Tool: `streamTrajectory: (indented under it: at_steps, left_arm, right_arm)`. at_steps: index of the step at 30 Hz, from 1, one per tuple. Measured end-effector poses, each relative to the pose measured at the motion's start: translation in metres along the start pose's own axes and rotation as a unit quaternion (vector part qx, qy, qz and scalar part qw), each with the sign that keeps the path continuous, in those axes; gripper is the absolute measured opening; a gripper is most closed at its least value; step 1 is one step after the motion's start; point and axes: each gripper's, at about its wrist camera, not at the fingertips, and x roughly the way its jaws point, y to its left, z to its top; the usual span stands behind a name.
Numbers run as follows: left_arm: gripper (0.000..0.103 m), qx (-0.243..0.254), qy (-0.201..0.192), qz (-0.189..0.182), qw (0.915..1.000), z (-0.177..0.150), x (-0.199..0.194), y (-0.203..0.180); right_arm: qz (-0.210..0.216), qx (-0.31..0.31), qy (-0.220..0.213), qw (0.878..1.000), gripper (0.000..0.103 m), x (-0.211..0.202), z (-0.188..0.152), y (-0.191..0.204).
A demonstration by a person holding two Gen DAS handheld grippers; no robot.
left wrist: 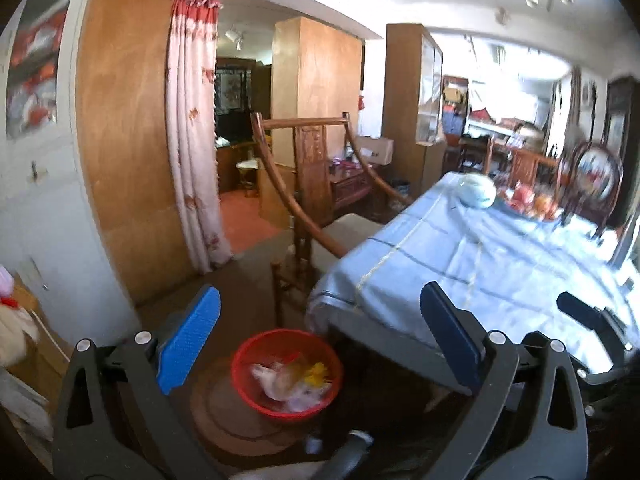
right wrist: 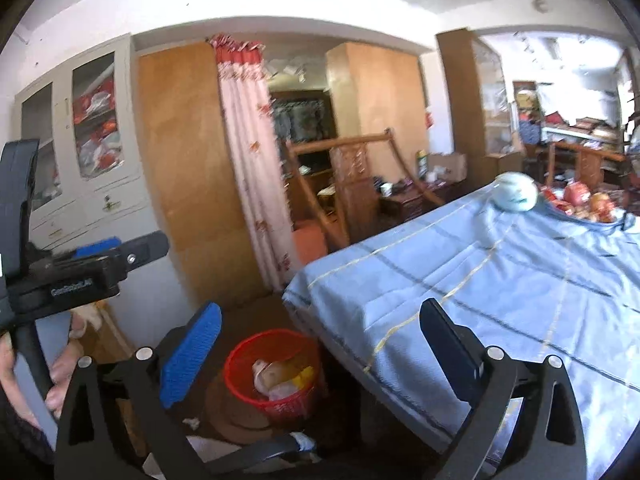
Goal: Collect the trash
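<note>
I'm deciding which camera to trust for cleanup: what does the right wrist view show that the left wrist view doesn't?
Only the right wrist view shows a white scrap on the floor near the bin, the whole glass-door cabinet, and the hand gripping the left gripper's handle. Only the left wrist view shows the round framed ornament beyond the table. Both show the red bin holding trash, the blue tablecloth, the pale bowl, and open, empty jaws.

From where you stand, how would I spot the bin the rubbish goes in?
Find the big table under its blue cloth, then look down at the floor by its near corner. There stands a round red basket on a circular mat, already holding crumpled wrappers. It is the only bright red thing on the dark floor.
</note>
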Motion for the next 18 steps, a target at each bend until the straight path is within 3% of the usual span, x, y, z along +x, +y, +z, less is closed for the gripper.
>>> streamTrajectory:
  at_steps: [7, 10, 13, 15, 18]
  left_arm:
    - [0.096, 0.009, -0.005, 0.023, 0.9997, -0.004, 0.007, -0.010]
    - [0.096, 0.007, 0.000, 0.029, 0.9996, -0.011, 0.019, -0.012]
    - [0.096, 0.011, 0.020, 0.032, 0.9992, -0.017, 0.037, -0.023]
    - [0.096, 0.026, 0.035, 0.039, 0.9983, -0.018, 0.051, -0.041]
    - [0.096, 0.067, 0.044, 0.073, 0.9941, -0.014, 0.063, -0.074]
  right_arm:
    - [0.003, 0.062, 0.028, 0.998, 0.098, 0.009, -0.003, -0.028]
    - [-0.015, 0.083, -0.009, 0.996, 0.098, 0.006, -0.013, -0.048]
    - [-0.033, 0.053, -0.063, 0.996, 0.098, -0.004, -0.026, -0.059]
    - [-0.013, 0.041, -0.072, 0.996, 0.098, -0.006, -0.028, -0.065]
    - [0.023, 0.029, -0.046, 0.998, 0.098, 0.004, -0.022, -0.069]
